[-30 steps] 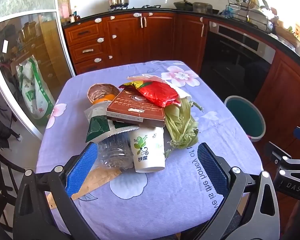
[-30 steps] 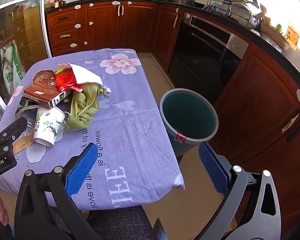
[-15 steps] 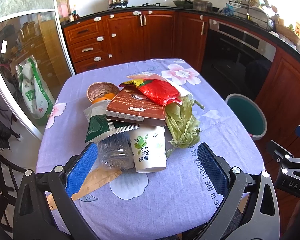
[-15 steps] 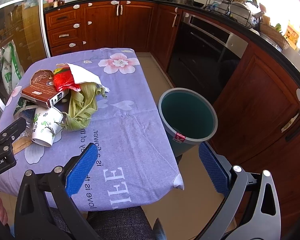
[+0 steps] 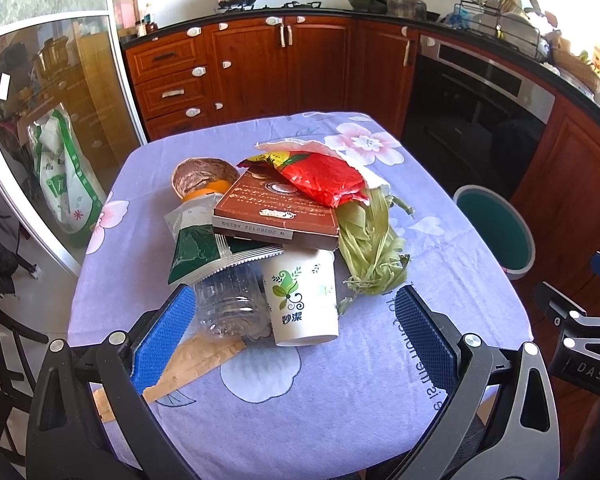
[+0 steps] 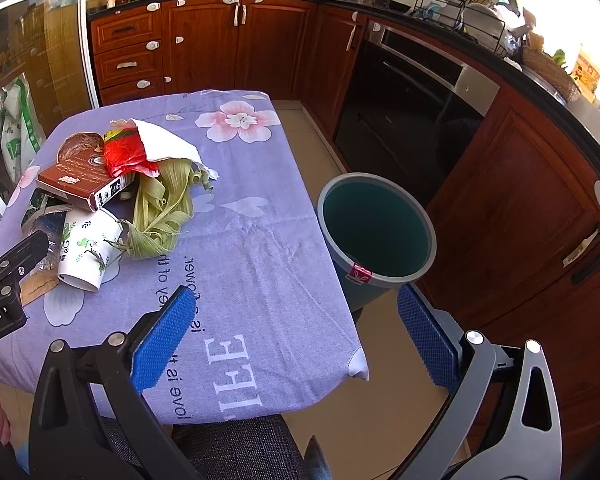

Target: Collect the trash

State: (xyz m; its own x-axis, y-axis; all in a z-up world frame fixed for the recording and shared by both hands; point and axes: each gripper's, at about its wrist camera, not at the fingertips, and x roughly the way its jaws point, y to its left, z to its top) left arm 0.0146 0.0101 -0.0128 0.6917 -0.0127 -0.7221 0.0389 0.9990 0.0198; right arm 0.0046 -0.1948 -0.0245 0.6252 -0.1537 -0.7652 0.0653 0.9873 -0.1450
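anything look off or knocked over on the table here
Yes. The paper cup lies on its side, mouth toward the camera, beside a crushed clear bottle. The brown box sits tilted on the heap, corn husks spilling beside it. The bin stands upright off the table and looks empty.

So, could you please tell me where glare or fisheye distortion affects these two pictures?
Left wrist view: window light blows out the upper right corner above the dish rack, and the glass door frame bows. Right wrist view: the same corner is overexposed, the countertop curves strongly, yet the trash bin and corn husks stay sharp.
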